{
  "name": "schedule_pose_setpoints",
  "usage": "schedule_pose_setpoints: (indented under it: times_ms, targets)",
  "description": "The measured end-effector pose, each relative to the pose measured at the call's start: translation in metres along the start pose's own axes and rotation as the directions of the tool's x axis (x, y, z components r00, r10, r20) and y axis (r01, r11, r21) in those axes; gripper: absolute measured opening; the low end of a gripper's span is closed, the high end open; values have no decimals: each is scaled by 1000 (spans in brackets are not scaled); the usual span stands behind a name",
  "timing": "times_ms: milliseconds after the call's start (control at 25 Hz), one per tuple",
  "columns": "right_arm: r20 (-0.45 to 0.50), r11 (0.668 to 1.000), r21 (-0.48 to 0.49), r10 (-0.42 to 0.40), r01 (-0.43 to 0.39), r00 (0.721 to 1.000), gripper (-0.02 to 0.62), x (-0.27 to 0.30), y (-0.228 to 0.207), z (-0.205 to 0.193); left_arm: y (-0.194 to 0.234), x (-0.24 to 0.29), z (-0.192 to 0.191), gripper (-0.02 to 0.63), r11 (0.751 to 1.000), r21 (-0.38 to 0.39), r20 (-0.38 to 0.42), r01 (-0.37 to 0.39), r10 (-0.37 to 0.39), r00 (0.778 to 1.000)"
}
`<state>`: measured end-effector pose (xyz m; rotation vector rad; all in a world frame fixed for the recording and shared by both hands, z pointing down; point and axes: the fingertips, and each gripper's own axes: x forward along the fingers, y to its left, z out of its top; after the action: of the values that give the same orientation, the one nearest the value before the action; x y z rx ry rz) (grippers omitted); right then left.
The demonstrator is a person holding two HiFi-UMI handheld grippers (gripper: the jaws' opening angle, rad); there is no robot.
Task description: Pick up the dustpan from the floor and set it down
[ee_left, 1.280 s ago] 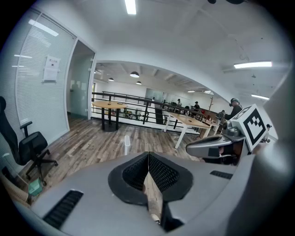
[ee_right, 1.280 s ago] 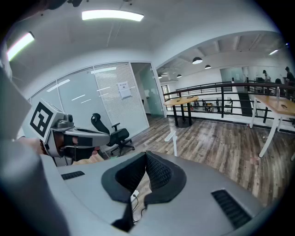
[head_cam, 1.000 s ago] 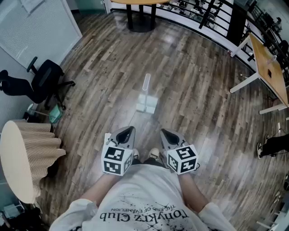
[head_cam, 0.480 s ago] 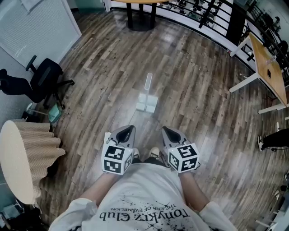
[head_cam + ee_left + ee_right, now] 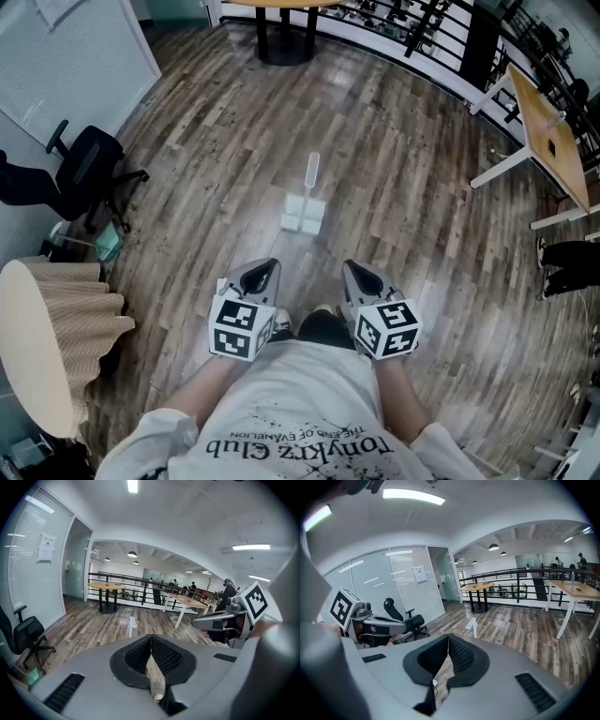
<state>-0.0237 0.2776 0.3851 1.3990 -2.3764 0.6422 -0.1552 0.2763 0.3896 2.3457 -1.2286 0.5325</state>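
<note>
White dustpan [image 5: 304, 214] is lying on the wood floor [image 5: 412, 178], well ahead of the left gripper [image 5: 264, 272] and right gripper [image 5: 359, 275]; both are keeping jaws closed, gripping nothing.

Left gripper [image 5: 265, 270], right gripper [image 5: 360, 270]: fingers [image 5: 136, 656] together.

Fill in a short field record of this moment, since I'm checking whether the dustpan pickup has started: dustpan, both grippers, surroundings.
dustpan: standing on the wood floor, handle sticking up, untouched
left gripper: jaws shut, nothing between them, well short of the dustpan
right gripper: jaws shut, nothing between them, beside the left gripper
pickup: not yet started
surroundings: office chair at left, desk at right
</note>
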Motion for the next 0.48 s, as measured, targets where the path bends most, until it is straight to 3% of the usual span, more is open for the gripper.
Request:
schedule_pose_setpoints:
  times_ms: [240, 480]
  targets:
    - [-19, 998, 40, -48, 49, 999, 26, -5, -22, -16, -4, 16, -2, 25, 999, 6, -11, 38, -38, 999]
    - [-7, 996, 66, -61, 62, 998, 26, 18, -63, 2, 7, 54, 16, 25, 1000, -13, -25, 18, -18, 1000]
